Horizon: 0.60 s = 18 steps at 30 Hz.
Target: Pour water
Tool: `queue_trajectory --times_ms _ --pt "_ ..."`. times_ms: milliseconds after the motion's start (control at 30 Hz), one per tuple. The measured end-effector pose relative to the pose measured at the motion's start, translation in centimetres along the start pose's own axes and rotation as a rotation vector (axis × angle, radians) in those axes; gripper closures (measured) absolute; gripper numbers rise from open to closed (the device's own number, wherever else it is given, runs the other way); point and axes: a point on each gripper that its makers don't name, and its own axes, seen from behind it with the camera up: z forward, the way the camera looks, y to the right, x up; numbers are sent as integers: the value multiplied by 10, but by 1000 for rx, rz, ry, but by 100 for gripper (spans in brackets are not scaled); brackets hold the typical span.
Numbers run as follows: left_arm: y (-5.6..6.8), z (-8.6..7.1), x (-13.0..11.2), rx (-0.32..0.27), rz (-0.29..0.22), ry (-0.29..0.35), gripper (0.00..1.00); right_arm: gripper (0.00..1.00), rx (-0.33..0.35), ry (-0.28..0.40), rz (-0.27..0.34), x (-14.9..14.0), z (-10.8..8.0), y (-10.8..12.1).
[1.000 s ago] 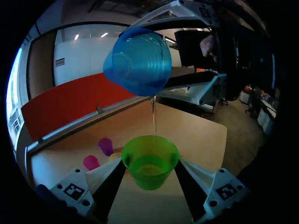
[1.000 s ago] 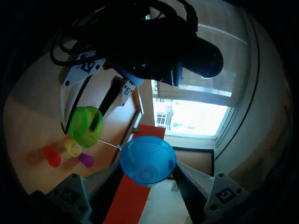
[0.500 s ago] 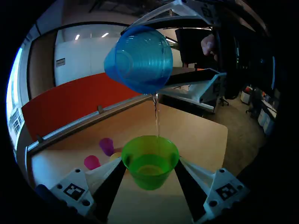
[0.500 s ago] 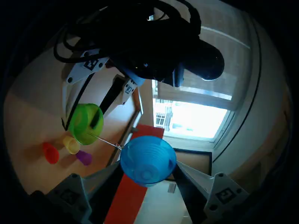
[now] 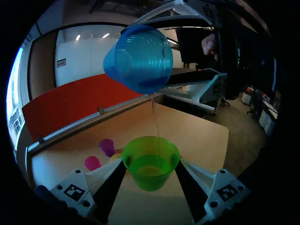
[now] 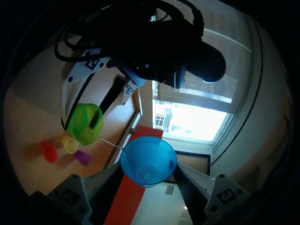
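Observation:
My left gripper [image 5: 150,170] is shut on a green cup [image 5: 150,161], held upright above the wooden table [image 5: 195,131] and partly filled with water. Above it the right gripper [image 6: 149,170] is shut on a blue cup [image 5: 139,58], tipped over on its side. A thin stream of water [image 5: 155,120] falls from the blue cup's rim into the green cup. In the right gripper view the blue cup [image 6: 149,161] is close in front, and the green cup [image 6: 85,124] sits farther off between the left gripper's fingers [image 6: 80,90].
Three small cups stand on the table at the left: purple [image 5: 107,147], pink [image 5: 92,163] and yellow [image 5: 115,156]. An orange partition [image 5: 71,103] runs along the table's far edge. A bright window [image 6: 187,122] shows in the right gripper view. A hand [image 5: 209,44] holds the right gripper.
The blue cup has tipped a little further and risen slightly. The water stream keeps flowing into the green cup, which stays in place.

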Motion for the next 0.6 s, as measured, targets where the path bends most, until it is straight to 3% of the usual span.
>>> queue_trajectory --times_ms 600 --pt "2 -3 1 2 1 5 15 11 -2 -7 11 -128 97 9"
